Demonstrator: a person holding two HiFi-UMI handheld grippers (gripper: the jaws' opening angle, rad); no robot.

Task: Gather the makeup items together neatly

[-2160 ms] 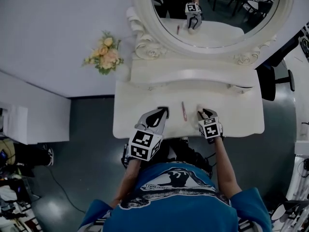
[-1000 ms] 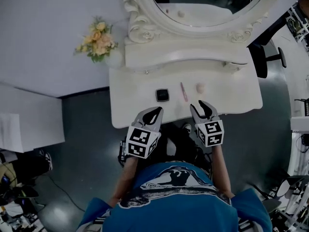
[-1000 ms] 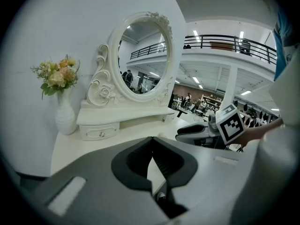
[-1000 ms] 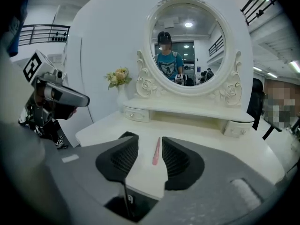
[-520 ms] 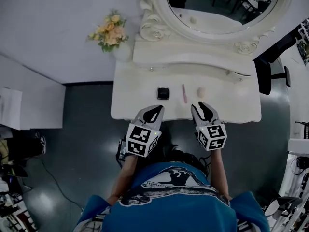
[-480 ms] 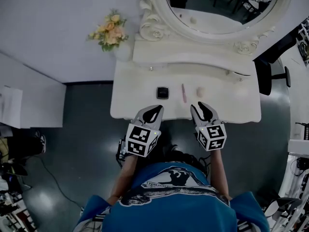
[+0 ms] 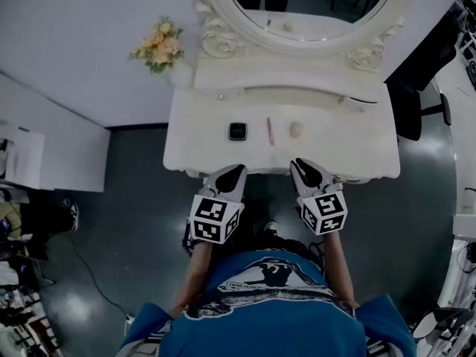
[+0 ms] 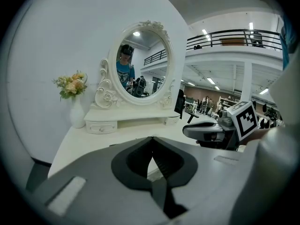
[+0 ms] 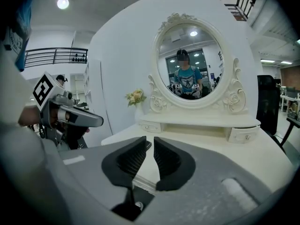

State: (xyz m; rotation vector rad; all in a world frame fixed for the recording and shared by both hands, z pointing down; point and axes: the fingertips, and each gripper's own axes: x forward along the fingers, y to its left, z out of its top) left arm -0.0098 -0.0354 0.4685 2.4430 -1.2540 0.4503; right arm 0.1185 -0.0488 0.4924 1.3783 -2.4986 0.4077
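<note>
The person wears a blue short-sleeved T-shirt point(image 7: 268, 314) with a dark chest print lined in white and striped trim at the sleeves. The left gripper point(image 7: 233, 172) and right gripper point(image 7: 300, 165) are grey-shelled, with black ribbed pads point(image 9: 129, 161) and a black-and-white marker cube point(image 7: 216, 219) each. The right's jaws have just been closing, empty.

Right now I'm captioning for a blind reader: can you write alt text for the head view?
Seen from above, a black compact, a pink stick and a beige sponge lie in a row on a white vanity table. At its front edge a person holds the left gripper and right gripper, both empty; the right's jaws have just been closing.
</note>
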